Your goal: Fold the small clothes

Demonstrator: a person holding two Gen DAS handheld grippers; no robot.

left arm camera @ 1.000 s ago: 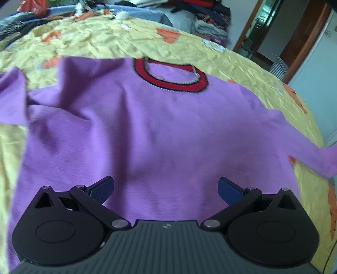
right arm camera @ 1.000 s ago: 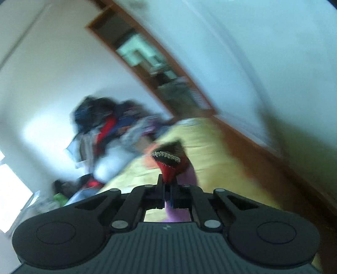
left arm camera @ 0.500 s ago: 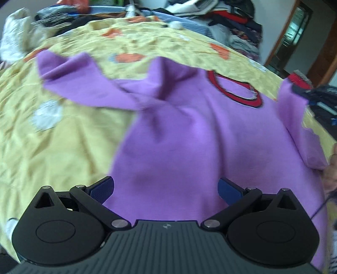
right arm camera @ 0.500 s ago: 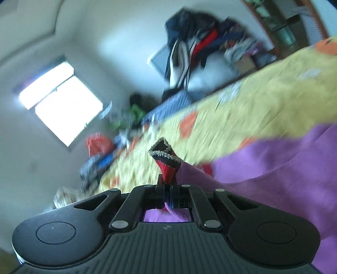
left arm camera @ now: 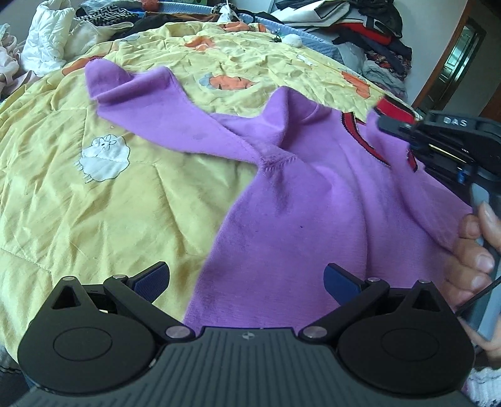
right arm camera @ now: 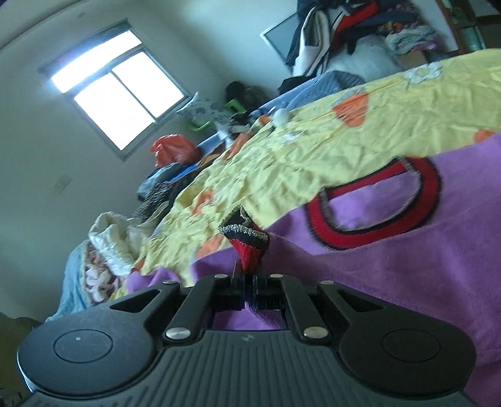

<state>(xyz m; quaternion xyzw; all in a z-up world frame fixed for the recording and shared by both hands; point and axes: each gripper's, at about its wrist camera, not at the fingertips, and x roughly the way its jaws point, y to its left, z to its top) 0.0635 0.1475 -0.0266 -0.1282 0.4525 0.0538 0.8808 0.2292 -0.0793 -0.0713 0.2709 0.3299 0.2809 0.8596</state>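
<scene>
Left wrist view: the left gripper (left arm camera: 245, 280) hangs spread and empty over the purple sweater's (left arm camera: 297, 219) lower left edge, bare yellow quilt (left arm camera: 94, 213) leftward. The right gripper (right arm camera: 249, 289), pinching the red cuff (right arm camera: 249, 247), is cropped at frame right.

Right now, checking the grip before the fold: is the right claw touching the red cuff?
Touching. The right wrist view shows the right claw shut on the red cuff, which sticks out past its closed tips.

Bright window (right arm camera: 117, 97) in pale wall; clothes pile (left arm camera: 369, 28) behind.
</scene>
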